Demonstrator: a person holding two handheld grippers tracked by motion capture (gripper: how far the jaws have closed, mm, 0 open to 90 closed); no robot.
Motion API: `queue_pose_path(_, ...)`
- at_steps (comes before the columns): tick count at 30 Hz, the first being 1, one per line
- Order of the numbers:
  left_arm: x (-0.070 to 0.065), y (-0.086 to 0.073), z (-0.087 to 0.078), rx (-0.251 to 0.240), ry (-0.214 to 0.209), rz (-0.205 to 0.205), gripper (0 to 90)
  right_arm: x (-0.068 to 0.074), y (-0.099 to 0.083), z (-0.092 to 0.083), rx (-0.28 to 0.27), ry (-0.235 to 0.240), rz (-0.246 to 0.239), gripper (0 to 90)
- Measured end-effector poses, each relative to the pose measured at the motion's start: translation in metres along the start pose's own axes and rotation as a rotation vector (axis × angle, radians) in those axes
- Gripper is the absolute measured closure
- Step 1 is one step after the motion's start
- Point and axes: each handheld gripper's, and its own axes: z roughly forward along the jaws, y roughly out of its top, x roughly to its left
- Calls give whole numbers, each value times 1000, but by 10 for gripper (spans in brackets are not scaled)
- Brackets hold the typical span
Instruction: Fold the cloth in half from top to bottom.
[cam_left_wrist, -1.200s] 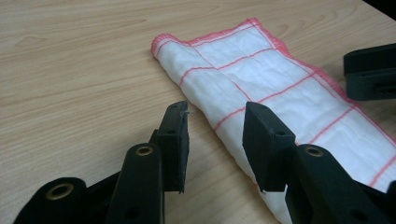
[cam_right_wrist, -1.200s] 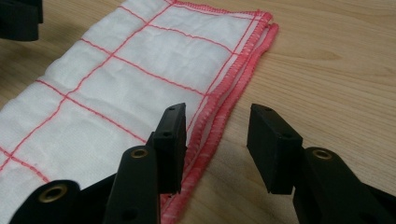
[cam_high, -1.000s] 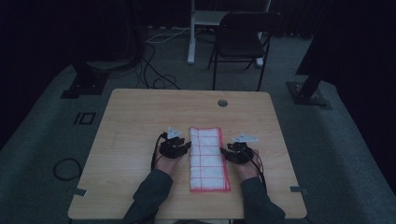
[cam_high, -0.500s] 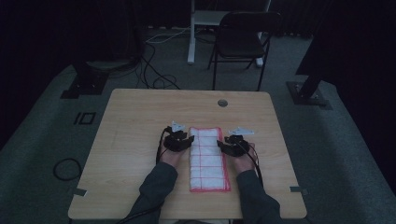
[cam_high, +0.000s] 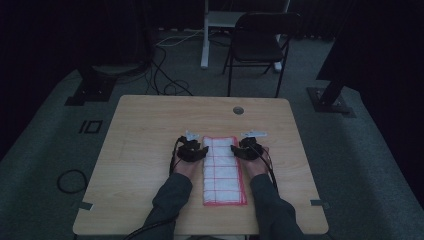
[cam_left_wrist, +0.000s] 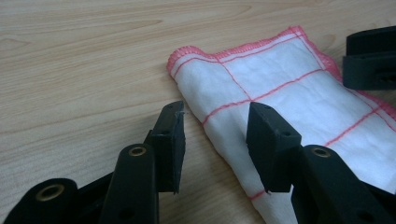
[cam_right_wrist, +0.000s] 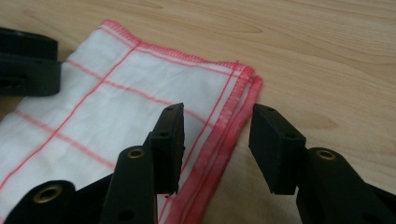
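I see the room first: a dark carpet floor (cam_high: 350, 150), with a black chair (cam_high: 257, 42) behind the table and some cables (cam_high: 165, 75) lying on the floor at the far left. The wooden table (cam_high: 150, 130) is in the middle, and it has a small round hole (cam_high: 238, 110) near its far edge.

On the table lies a folded cloth (cam_high: 222, 170), white with red lines and a red border. It is a long strip in the centre of the table, running from the near edge away from me. Its far end is between my two hands.

My left gripper (cam_high: 192, 151) is at the left side of the cloth, near the far corner. In the left gripper view its jaws are apart and have just been opening; the folded edge of the cloth (cam_left_wrist: 280, 98) is between them, and one jaw is over the cloth, the other over the bare wood. The pads do not press on anything.

My right gripper (cam_high: 247, 150) is at the right side, near the other far corner. In the right gripper view its jaws are also apart and stand across the red border (cam_right_wrist: 233, 121) without pinching it.
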Motion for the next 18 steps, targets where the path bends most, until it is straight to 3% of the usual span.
queue_pose_path(4,6,4,0,-4,-1,-30,570,-5,4,9,16,0,22,566)
queue_pose_path(8,6,5,3,9,6,-28,571,-9,5,14,24,0,53,570)
queue_pose_path(13,7,3,6,11,5,-36,569,-5,7,15,33,-23,26,571)
queue_pose_path(18,9,4,7,17,-20,-58,561,0,10,15,61,-27,2,678)
